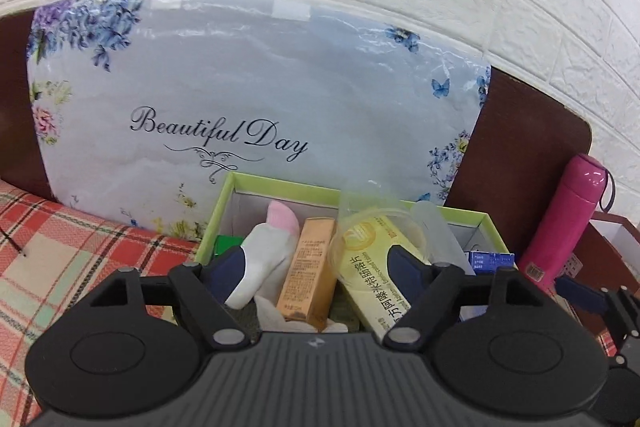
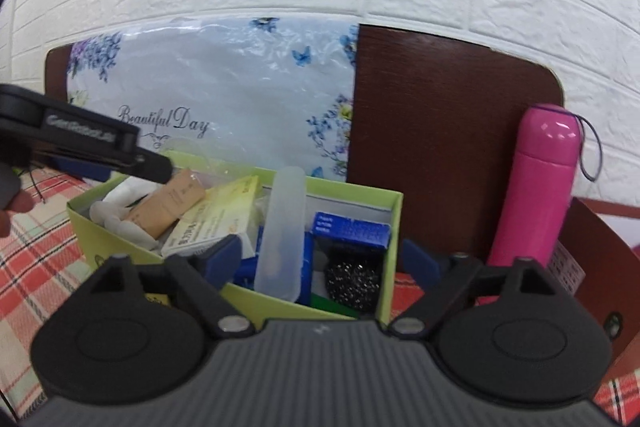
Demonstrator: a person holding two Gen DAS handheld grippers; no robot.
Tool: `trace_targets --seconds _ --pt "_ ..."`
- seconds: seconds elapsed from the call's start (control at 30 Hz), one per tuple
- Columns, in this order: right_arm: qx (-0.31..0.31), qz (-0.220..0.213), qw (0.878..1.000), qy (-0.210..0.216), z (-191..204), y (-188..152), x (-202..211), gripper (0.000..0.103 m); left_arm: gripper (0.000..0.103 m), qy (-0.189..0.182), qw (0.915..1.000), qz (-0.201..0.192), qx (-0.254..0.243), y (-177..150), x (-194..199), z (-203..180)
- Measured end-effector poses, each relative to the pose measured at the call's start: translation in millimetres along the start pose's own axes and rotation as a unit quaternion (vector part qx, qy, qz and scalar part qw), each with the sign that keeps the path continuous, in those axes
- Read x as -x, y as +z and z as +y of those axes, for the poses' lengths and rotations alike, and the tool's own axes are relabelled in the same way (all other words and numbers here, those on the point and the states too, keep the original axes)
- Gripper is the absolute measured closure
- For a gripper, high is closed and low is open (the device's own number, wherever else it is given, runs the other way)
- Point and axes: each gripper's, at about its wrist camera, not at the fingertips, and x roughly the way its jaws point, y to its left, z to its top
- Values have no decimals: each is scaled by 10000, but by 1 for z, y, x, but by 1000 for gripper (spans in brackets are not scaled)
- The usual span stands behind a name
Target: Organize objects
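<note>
Hovering wide open and empty, the left gripper [image 1: 316,267] and the right gripper [image 2: 320,259] both point into a green box [image 2: 236,235] that sits on a plaid-covered bed [image 1: 72,251], close to its head edge, just in front of a packaged pillow [image 1: 248,99] propped against the dark headboard [image 2: 440,131]. Between the left jaws, untouched, lie a white-and-pink sock [image 1: 268,251], an orange carton [image 1: 308,271] and a yellow medicine box [image 1: 380,267]. The right jaws frame a frosted plastic case [image 2: 284,231], a blue box [image 2: 352,231] and a steel scourer [image 2: 352,283]. A pink flask [image 2: 536,183] stands just off the box's right side, seemingly inside a dark red bag [image 2: 600,267], though that corner is distorted. The risk looks plain: the contents are heaped and leaning, so a closing pad could catch two items at once, or snag the loose clear plastic wrap [image 1: 360,211] and drag a neighbour out. Both tools working one small box may also collide.
</note>
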Motion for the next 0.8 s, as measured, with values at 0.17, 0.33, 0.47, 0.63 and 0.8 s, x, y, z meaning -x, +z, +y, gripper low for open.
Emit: trace_targets --seconds 0.17,0.33,0.47,0.63,0.8 --pt "-418 -58 9991 79 -1 3 35 0 15 244 9995 -100 -148 -6 38 -8" --pt "-618 193 9979 -12 10 -4 81 0 13 566 9974 173 -404 -27 78 -15" --pt "-556 379 9976 -134 24 -18 117 0 13 910 9947 266 -410 -53 107 -16" --pt "-606 579 9959 -341 39 -37 153 0 13 960 9933 433 -482 -80 136 -17" --pt "-662 685 9947 -377 53 -51 176 0 13 935 9928 517 -549 -97 157 -18"
